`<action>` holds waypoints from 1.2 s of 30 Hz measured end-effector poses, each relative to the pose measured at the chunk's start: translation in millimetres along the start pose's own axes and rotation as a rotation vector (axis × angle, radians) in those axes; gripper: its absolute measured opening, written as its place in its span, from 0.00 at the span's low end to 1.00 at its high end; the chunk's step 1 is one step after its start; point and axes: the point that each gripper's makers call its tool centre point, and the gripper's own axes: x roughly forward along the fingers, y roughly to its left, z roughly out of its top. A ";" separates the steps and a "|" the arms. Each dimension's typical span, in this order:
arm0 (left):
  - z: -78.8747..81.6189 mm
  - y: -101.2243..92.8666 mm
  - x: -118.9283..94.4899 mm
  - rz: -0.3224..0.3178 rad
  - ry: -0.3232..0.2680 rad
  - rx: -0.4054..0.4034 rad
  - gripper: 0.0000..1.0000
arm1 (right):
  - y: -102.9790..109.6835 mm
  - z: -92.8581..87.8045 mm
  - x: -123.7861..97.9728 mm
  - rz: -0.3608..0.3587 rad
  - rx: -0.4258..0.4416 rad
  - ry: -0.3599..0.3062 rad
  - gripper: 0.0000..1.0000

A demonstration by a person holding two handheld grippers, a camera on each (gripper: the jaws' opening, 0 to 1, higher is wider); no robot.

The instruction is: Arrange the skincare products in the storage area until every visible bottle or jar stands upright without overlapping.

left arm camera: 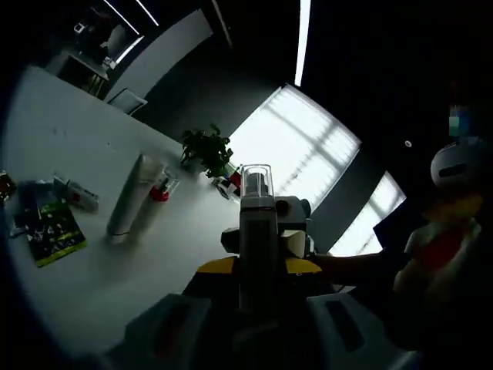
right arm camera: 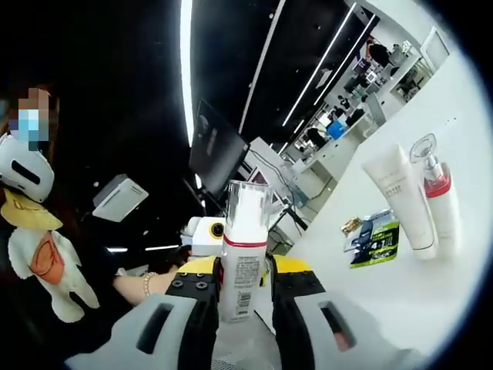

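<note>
In the left gripper view, going left to right, a green printed sachet (left arm camera: pixel 52 231) lies flat on the white table (left arm camera: pixel 69 139) at the far left, with a small boxed item (left arm camera: pixel 77 194) just beside its upper edge. Next comes one white tube (left arm camera: pixel 132 196) lying on its side, and touching its right flank one clear bottle with a red band (left arm camera: pixel 160 189), also lying down. Beyond them stands one potted plant (left arm camera: pixel 206 150) near the bright window. In the middle of the view the left gripper (left arm camera: pixel 258 297) is clenched on one tall pump bottle with a clear cap (left arm camera: pixel 256 223), which rises upright between the jaws. Behind that bottle the other gripper's yellow and white body (left arm camera: pixel 289 239) shows.

In the right gripper view, a white plush figure with an orange pouch (right arm camera: pixel 42 254) hangs at the left, and a person's hand with a beaded bracelet (right arm camera: pixel 146 284) reaches in low. In the centre the right gripper (right arm camera: pixel 243 308) grips one white bottle with a red ring and a clear cap (right arm camera: pixel 245 254), held upright between the black jaw pads. To the right, on the table, lies the same green sachet (right arm camera: pixel 373 239), then the white tube (right arm camera: pixel 404 196), then the red-banded bottle (right arm camera: pixel 435 193) just beside it.

So four skincare containers count in all: two held, two on the table.
</note>
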 end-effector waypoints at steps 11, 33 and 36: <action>-11.5 -13.9 5.3 -0.044 0.034 0.001 0.25 | 9.9 -2.9 -6.1 0.052 -0.023 -0.007 0.21; 14.4 -21.2 -6.8 0.023 0.333 0.413 0.35 | 14.5 -23.7 -13.6 0.055 -0.386 0.252 0.19; 16.3 -21.7 -3.2 0.037 0.403 0.496 0.35 | 15.7 -29.7 -12.0 0.069 -0.406 0.280 0.19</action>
